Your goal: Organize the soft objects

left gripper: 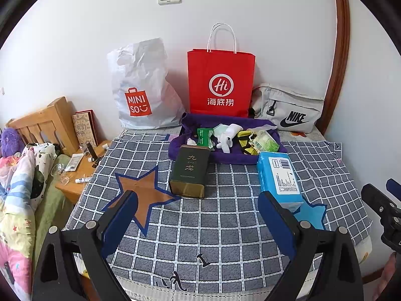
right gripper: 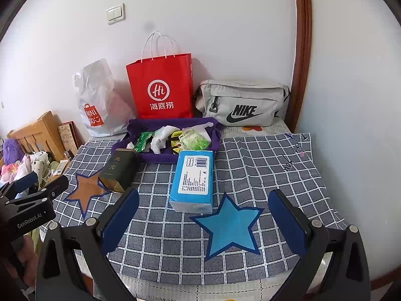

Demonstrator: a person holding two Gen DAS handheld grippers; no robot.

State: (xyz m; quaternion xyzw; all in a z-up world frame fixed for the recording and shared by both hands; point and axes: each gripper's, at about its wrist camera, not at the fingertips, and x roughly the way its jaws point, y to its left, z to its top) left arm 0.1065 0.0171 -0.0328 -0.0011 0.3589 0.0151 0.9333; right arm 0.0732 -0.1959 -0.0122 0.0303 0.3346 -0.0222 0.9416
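A blue tissue pack [left gripper: 280, 179] [right gripper: 192, 181] lies on the checked cloth [left gripper: 225, 225] [right gripper: 263, 170]. Behind it a purple fabric tray [left gripper: 195, 121] [right gripper: 155, 124] holds soft items: white socks [left gripper: 226, 135] [right gripper: 160, 138], a green packet [left gripper: 204, 136] [right gripper: 142, 141], a green wipes pack [left gripper: 265, 141] [right gripper: 194, 139] and a yellow-black cloth [left gripper: 246, 141]. My left gripper [left gripper: 198, 207] is open and empty, above the cloth in front of a dark tin [left gripper: 190, 171] [right gripper: 121, 169]. My right gripper [right gripper: 204, 207] is open and empty, just in front of the tissue pack.
A white Miniso bag [left gripper: 140, 87] [right gripper: 96, 102], a red paper bag [left gripper: 220, 82] [right gripper: 161, 87] and a grey Nike bag [left gripper: 288, 107] [right gripper: 243, 102] stand against the wall. A wooden nightstand with small items [left gripper: 80, 165] and bedding [left gripper: 17, 188] lie left.
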